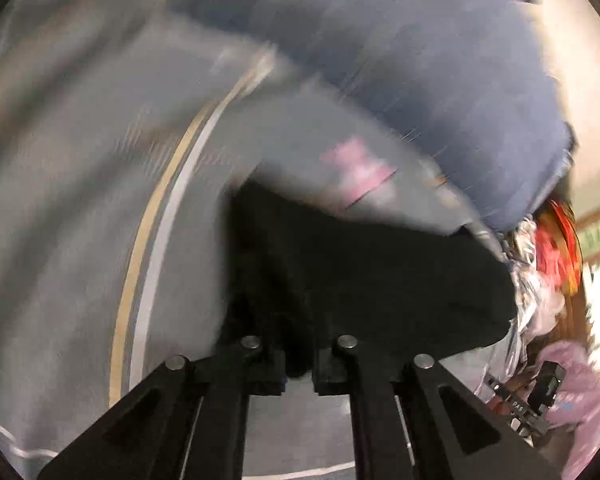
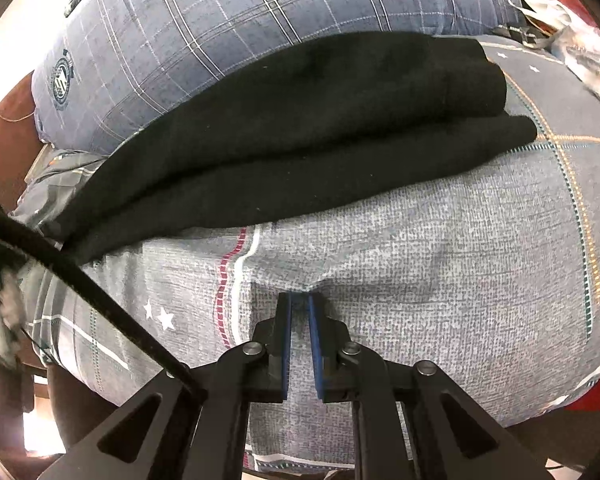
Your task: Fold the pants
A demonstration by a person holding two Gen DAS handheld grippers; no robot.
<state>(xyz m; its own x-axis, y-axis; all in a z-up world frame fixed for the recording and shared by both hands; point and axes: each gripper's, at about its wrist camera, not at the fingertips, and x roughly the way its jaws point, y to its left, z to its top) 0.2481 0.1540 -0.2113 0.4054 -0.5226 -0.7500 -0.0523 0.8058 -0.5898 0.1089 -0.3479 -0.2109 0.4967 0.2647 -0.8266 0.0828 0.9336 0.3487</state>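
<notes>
The black pants (image 2: 300, 140) lie folded in layers across a grey patterned bed sheet (image 2: 440, 260), in front of a blue plaid pillow (image 2: 240, 20). My right gripper (image 2: 300, 298) is on the sheet just short of the pants' near edge. Its blue pads (image 2: 286, 340) stand almost together with only sheet showing through the slit, and the tips dent the sheet. The left wrist view is motion-blurred. There my left gripper (image 1: 299, 364) is closed at the near edge of the black pants (image 1: 360, 280), with dark cloth running in between its fingers.
A black cable (image 2: 80, 272) crosses the lower left of the right wrist view. Crinkled plastic and red items (image 1: 556, 256) lie at the bed's right side. A pink sleeve (image 1: 580, 384) with a black device shows at lower right. The bed's edge drops off at the left (image 2: 4, 152).
</notes>
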